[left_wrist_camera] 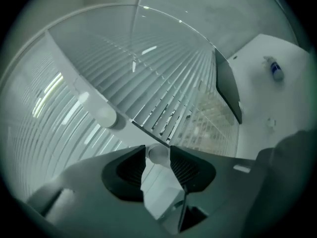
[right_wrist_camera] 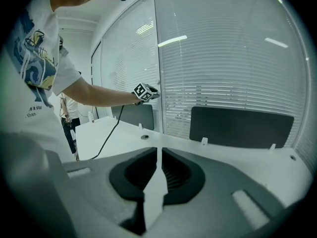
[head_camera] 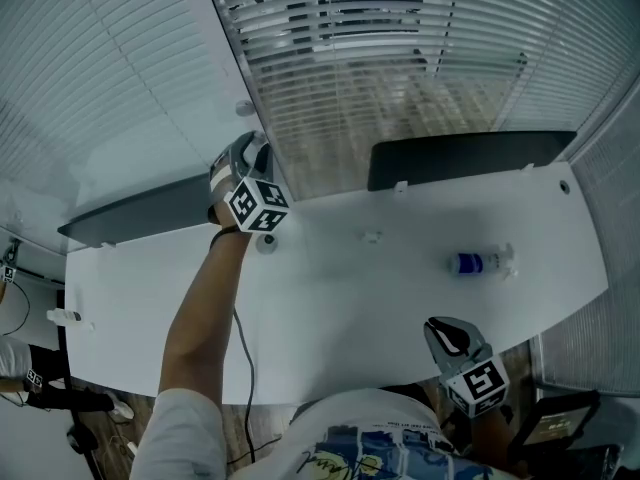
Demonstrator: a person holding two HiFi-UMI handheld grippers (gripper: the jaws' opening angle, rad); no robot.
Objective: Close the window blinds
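White horizontal-slat window blinds (head_camera: 380, 58) fill 12 o'clock of head view; dark gaps show between upper slats. Small white round knob (left_wrist_camera: 158, 152) on white window frame (head_camera: 215, 78), 11 o'clock, clamped between left gripper (head_camera: 256, 146) jaw tips. Second matching knob (left_wrist_camera: 106, 116) just beyond, free. Right gripper (right_wrist_camera: 158, 151) at 5 o'clock, jaws pinched together, empty, over white desk (head_camera: 330, 308). Clear blue-labelled bottle (head_camera: 482, 263) lying on desk, 3 o'clock.

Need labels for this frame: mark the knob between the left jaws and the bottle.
knob (left_wrist_camera: 158, 153), left gripper view, its rounded white face
bottle (head_camera: 470, 263), head view, its blue body
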